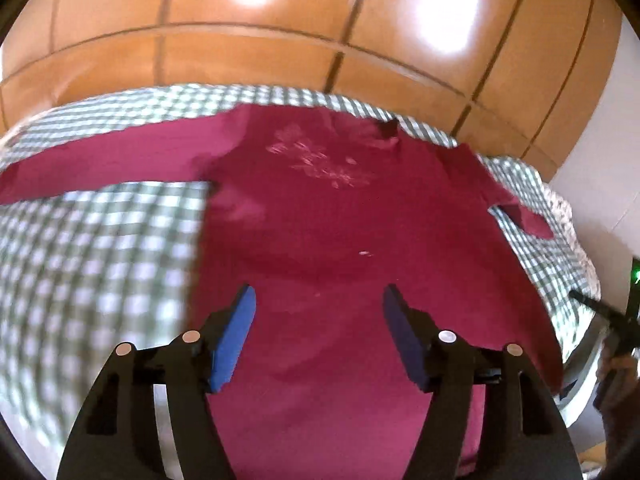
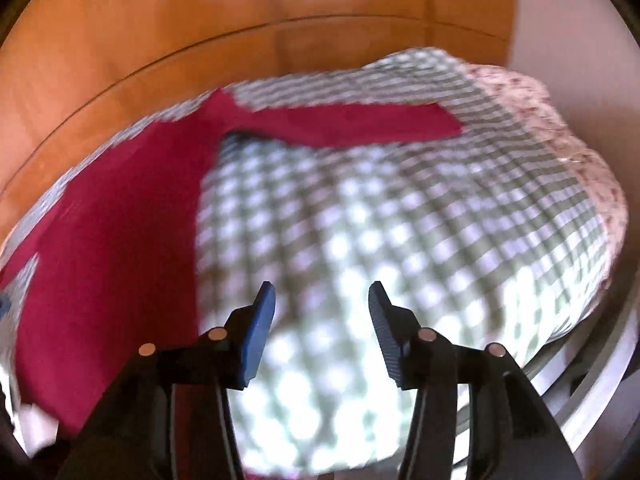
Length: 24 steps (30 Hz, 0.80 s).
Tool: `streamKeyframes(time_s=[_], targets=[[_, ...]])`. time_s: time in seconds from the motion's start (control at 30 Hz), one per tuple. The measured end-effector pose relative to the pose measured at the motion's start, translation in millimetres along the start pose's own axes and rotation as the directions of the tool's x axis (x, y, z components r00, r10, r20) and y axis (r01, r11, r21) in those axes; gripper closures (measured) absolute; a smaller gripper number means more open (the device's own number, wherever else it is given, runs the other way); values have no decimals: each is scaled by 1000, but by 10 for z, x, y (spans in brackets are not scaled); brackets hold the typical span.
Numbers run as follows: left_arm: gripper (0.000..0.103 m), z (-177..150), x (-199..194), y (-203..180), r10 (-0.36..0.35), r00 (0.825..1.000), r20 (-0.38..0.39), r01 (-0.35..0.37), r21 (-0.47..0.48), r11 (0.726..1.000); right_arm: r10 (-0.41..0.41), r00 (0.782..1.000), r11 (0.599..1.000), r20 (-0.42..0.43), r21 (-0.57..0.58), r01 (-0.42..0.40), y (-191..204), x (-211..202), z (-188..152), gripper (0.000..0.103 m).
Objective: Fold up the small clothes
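A dark red long-sleeved shirt [image 1: 320, 216] lies spread flat on a green-and-white checked cloth [image 1: 100, 240], with a pale printed motif on its chest. One sleeve stretches left, the other runs off to the right. My left gripper [image 1: 319, 300] hovers open over the shirt's lower body, with nothing between its blue pads. In the right wrist view the shirt [image 2: 108, 248] fills the left side and a sleeve [image 2: 352, 124] reaches right across the checked cloth [image 2: 400, 240]. My right gripper [image 2: 322, 300] is open above bare cloth, just right of the shirt's side edge.
A wooden panelled wall [image 1: 280, 20] rises behind the covered surface. A speckled fabric [image 2: 560, 120] edges the cloth at the far right, beside a pale wall. The other gripper's black body [image 1: 616, 320] shows at the right edge of the left wrist view.
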<state>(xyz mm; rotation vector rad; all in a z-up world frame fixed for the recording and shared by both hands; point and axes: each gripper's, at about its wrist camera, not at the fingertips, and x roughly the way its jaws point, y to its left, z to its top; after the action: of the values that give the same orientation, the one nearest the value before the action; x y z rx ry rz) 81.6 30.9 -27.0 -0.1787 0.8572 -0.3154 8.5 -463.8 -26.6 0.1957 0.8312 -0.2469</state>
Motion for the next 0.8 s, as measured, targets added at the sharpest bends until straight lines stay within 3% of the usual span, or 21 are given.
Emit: streamKeyframes(time_s=[0.07,0.13,0.27,0.4,0.5,0.57,0.6,0.63,0.67,0.73,0.8], targets=[[38,-11,197,-114,5,1000,-15,-5,7,1000,16,1000,997,-17,70,-15,-158,166,157,51],[38,-8,342,-190,26,999,-29,-26,21,999,56,998,974,-15,219,-52,-427,351,349,51],[38,-40,580,-257,83,995,-48,-79,77,994,107,994,885,-4,455,-94,-905,802,717,53],[31,-120,681,-237,81,995,-58,-75,93,993,107,994,796,-9,600,-81,-1253,1189,990,62],[28,-146,692,-261,89,994,-59,-83,105,991,98,995,775,-17,628,-65,-1363,1382,1144,62],[28,-141,706,-248,84,995,-61,-78,90,993,83,996,785,-30,618,-46,-1400,1475,1262,62],[28,-144,707,-235,81,995,-61,-76,80,994,74,997,795,-39,605,-35,-1397,1497,1293,68],[28,-152,700,-236,80,995,-61,-75,76,994,66,996,814,-51,581,-24,-1381,1511,1346,86],[28,-151,703,-237,81,995,-61,-76,74,994,54,997,833,-60,552,-12,-1361,1516,1378,96],[28,-150,712,-248,86,994,-62,-81,79,994,-44,999,887,-29,458,52,-1295,1380,1457,98],[27,-155,723,-253,86,994,-62,-81,77,994,-178,983,897,39,417,146,-1366,1197,1498,98]])
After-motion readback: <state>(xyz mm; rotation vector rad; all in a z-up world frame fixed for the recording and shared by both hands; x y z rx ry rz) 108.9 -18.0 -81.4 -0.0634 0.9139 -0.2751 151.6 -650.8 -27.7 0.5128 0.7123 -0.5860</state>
